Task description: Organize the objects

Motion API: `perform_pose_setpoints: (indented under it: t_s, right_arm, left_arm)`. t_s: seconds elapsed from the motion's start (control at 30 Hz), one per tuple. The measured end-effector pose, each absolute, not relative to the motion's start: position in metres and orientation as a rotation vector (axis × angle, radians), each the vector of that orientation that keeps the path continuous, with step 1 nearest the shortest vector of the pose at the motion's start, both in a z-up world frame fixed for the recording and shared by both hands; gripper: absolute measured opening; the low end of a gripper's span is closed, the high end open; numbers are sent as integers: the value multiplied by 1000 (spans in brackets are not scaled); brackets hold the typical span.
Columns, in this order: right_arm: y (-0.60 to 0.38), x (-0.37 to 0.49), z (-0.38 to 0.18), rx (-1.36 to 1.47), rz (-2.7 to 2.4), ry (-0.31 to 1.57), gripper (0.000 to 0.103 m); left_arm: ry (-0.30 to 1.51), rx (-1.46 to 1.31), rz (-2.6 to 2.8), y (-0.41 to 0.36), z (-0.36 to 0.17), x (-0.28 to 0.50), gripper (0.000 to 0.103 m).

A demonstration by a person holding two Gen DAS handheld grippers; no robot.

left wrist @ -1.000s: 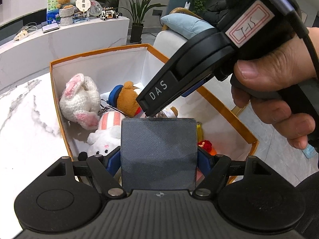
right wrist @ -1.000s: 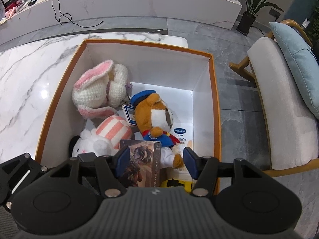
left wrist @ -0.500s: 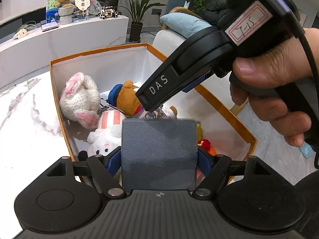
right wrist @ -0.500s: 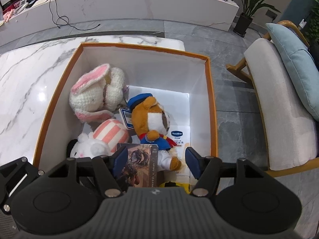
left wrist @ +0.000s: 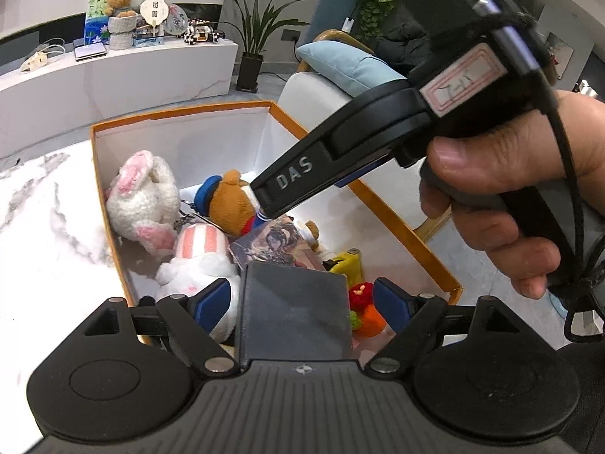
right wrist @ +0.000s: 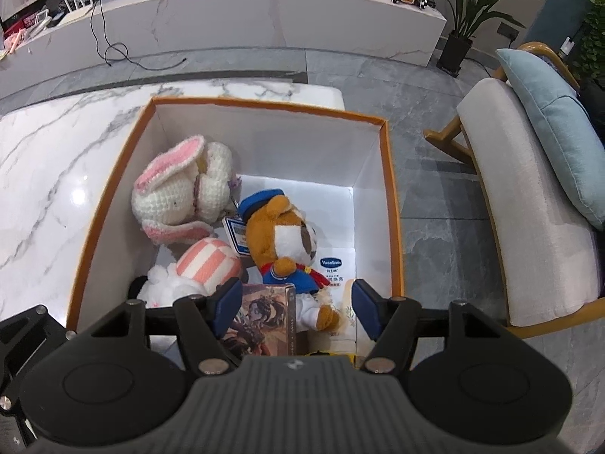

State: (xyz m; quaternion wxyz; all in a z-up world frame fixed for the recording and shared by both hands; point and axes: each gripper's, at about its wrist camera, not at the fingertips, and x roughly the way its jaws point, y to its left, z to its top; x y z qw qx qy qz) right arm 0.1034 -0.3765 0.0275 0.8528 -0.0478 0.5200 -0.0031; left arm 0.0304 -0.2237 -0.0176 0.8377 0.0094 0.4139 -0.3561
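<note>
An orange-rimmed white box [right wrist: 393, 204] on the marble table holds a white knitted rabbit [right wrist: 181, 193], a brown bear in a blue sailor suit [right wrist: 283, 238], a pink-striped white plush [right wrist: 206, 265], a picture-printed card box [right wrist: 264, 317] and a Vaseline pack [right wrist: 332, 265]. My left gripper [left wrist: 302, 302] is open over the box's near end, with a dark grey flat box [left wrist: 295, 317] between its spread fingers, not clamped. My right gripper [right wrist: 297, 310] is open and empty above the box; the card box lies beneath it. It also shows in the left wrist view [left wrist: 295, 185].
A yellow item [left wrist: 346, 265] and a red-orange crochet toy [left wrist: 365, 306] lie in the box's near right corner. A white chair with a blue cushion [right wrist: 548, 159] stands right of the table. A long white counter [right wrist: 227, 19] with ornaments is behind.
My left gripper has opened and the grey box has dropped lower into the box, exposing the card box behind it. My right gripper has risen and drawn back slightly.
</note>
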Motion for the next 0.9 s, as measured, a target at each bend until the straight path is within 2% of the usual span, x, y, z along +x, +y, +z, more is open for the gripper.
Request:
perform_pose_setpoints:
  t_s: [0.13, 0.4, 0.9]
  right_arm:
    - [-374, 97, 37, -96, -16, 1038, 85]
    - [-363, 88, 54, -97, -51, 921, 96]
    - [-355, 21, 83, 28, -84, 691, 102]
  left_arm:
    - [875, 14, -744, -218, -13, 28, 97]
    - [833, 16, -739, -210, 1, 14, 97]
    - [770, 8, -666, -172, 20, 3, 97]
